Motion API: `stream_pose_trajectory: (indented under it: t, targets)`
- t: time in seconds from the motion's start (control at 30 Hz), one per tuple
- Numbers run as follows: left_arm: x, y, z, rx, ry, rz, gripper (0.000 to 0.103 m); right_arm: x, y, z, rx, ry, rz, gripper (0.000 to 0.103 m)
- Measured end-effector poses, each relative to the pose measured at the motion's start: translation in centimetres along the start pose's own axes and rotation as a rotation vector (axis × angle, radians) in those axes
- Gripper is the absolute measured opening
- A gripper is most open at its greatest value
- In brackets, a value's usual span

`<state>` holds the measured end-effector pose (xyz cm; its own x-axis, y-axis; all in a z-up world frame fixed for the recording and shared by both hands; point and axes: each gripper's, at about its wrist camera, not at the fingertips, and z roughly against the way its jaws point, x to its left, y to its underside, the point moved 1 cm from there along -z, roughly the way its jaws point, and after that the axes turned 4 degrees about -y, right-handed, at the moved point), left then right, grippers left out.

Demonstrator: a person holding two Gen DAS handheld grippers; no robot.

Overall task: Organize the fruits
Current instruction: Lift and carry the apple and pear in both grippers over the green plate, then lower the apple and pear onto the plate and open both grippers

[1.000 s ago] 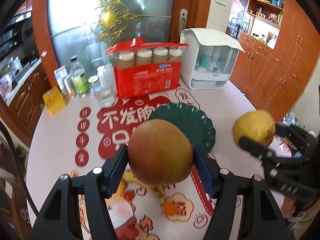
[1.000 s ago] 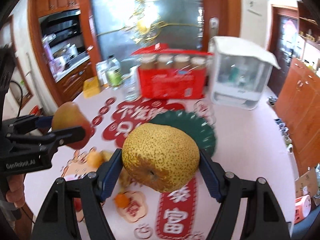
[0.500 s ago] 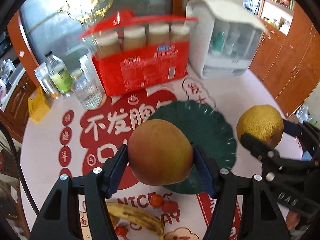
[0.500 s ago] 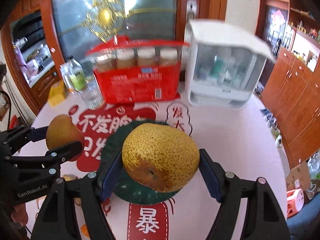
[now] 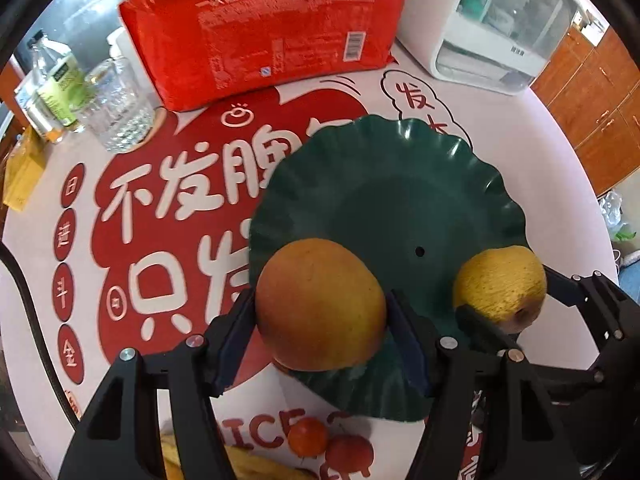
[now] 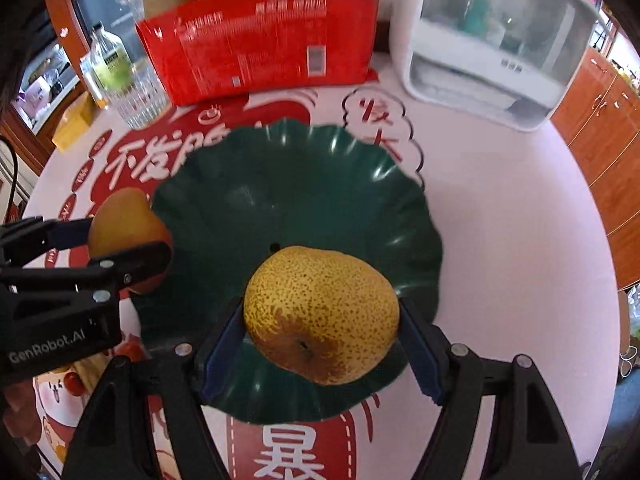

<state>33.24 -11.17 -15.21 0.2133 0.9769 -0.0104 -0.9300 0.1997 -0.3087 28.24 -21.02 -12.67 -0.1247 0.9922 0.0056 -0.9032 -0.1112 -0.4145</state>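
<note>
My left gripper (image 5: pixel 320 316) is shut on a reddish-orange pear (image 5: pixel 320 304) and holds it over the near left rim of the dark green scalloped plate (image 5: pixel 384 184). My right gripper (image 6: pixel 320 320) is shut on a yellow speckled pear (image 6: pixel 322 312) and holds it over the plate's (image 6: pixel 288 184) near right part. Each gripper shows in the other's view: the right one (image 5: pixel 516 304) with the yellow pear (image 5: pixel 500 284), the left one (image 6: pixel 116 248) with the reddish pear (image 6: pixel 124 228). The plate has no fruit lying on it.
Behind the plate stand a red package (image 5: pixel 264 28), a white appliance (image 5: pixel 492 20), a glass (image 5: pixel 120 116) and a bottle (image 5: pixel 56 88). Small red fruits (image 5: pixel 332 444) and a banana (image 5: pixel 256 466) lie near the front edge. Wooden cabinets (image 6: pixel 608 152) stand to the right.
Both grippers moved forward and down toward the green plate, each still holding its pear; the two pears now hang just over the plate.
</note>
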Motion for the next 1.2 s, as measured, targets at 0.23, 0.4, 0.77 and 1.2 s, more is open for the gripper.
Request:
stream_pose_trajectory:
  t: [0.23, 0.4, 0.77, 1.2]
  targets:
    - [-1.3, -0.6, -1.1, 0.003, -0.001, -0.024, 0.065, 0.5, -0.2, -0.7, -0.022, 0.042, 0.021, 0.076]
    - [-2.1, -0.3, -0.9, -0.008, -0.010, -0.061, 0.082, 1.0, 0.2, -0.8, -0.042, 0.064, 0.061, 0.076]
    - [-1.8, 0.5, 0.8, -0.037, 0.001, -0.019, 0.091, 0.7, 0.7, 0.7, -0.084, 0.016, 0.029, 0.078]
    - [-0.2, 2.4, 5.7, -0.088, -0.012, 0.029, 0.091, 2.8, 2.1, 4.4, -0.136, 0.010, 0.082, 0.078]
